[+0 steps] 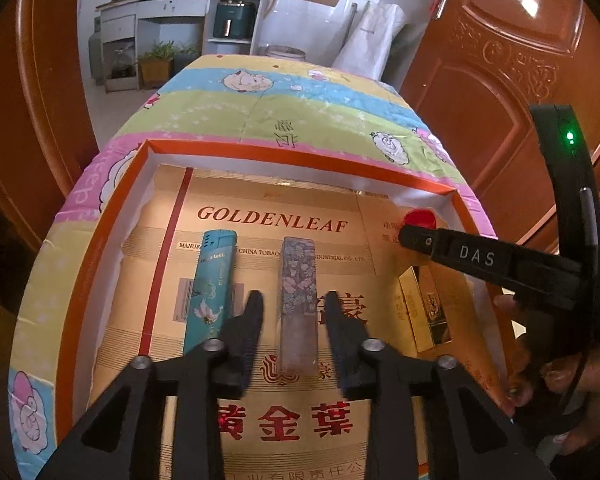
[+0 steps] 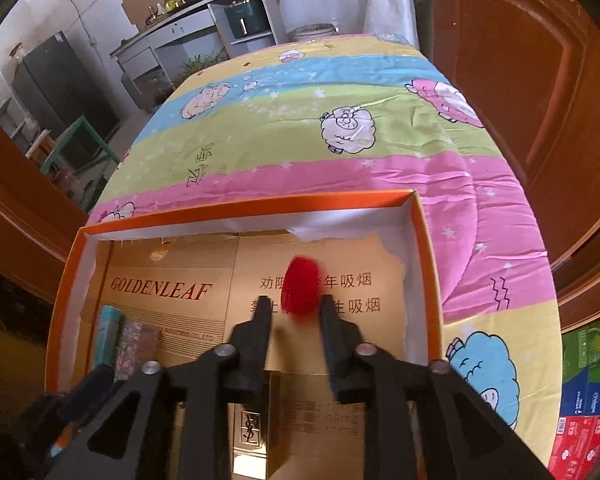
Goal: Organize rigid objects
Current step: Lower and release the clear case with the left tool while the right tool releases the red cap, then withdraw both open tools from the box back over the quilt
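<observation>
An orange-rimmed tray [image 1: 300,157] lined with "GOLDENLEAF" carton card sits on a sheep-print quilt [image 2: 340,80]. Inside lie a teal lighter [image 1: 211,288], a floral lighter [image 1: 298,300] and a gold YSL box [image 1: 424,308]. The left gripper [image 1: 292,300] gapes around the floral lighter, apparently clear of it. The right gripper [image 2: 294,304], marked "DAS", stands open at a blurred red object [image 2: 302,290].

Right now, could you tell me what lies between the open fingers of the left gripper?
In the left wrist view, the left gripper straddles the floral purple rectangular lighter, lying in the orange-rimmed box.
</observation>
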A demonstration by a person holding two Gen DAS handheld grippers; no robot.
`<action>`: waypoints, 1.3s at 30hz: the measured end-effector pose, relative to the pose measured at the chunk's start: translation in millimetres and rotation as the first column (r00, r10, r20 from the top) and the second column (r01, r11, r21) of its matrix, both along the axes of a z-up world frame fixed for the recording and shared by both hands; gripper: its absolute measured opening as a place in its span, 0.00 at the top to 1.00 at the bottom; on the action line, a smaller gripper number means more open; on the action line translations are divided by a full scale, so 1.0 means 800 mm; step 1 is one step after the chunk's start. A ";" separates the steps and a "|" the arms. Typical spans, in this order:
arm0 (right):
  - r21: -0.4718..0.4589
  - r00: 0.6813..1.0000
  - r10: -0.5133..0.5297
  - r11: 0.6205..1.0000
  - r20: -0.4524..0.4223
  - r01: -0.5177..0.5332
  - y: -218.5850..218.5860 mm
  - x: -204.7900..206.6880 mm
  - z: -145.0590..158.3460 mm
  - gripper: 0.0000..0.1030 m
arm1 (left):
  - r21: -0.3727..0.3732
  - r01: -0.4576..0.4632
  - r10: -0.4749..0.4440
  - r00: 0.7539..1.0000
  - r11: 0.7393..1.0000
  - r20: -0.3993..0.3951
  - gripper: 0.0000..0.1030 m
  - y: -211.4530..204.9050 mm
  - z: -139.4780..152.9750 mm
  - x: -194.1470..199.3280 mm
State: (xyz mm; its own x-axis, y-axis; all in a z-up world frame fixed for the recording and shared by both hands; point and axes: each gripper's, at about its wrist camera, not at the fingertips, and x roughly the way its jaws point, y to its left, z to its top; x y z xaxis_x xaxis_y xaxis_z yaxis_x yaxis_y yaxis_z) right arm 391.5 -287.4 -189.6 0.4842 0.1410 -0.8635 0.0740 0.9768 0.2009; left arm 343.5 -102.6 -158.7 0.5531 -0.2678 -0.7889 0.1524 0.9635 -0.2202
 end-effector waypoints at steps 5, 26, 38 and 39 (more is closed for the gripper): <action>-0.041 1.000 0.001 0.999 0.014 0.000 0.001 -0.003 0.003 0.53 | -0.007 0.000 0.000 1.000 1.000 0.017 0.57 0.003 0.004 -0.003; -0.028 0.998 -0.054 0.998 0.043 0.055 -0.007 -0.043 0.032 0.50 | -0.012 0.004 -0.003 0.997 1.000 0.071 0.57 0.014 0.040 -0.038; -0.046 0.997 -0.046 0.998 0.062 0.049 0.007 -0.079 0.056 0.50 | 0.015 -0.004 0.002 0.995 1.000 0.104 0.57 0.026 0.064 -0.069; -0.048 0.997 -0.046 0.998 0.063 0.049 0.009 -0.082 0.058 0.50 | 0.019 -0.005 0.003 0.994 1.000 0.107 0.57 0.027 0.066 -0.072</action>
State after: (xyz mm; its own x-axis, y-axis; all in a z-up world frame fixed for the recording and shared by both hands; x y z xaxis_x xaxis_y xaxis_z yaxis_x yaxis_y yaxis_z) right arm 325.9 -280.5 -143.5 0.5419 0.0740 -0.8372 0.1096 0.9814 0.1577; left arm 286.1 -81.0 -106.2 0.6356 -0.2512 -0.7300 0.1707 0.9679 -0.1844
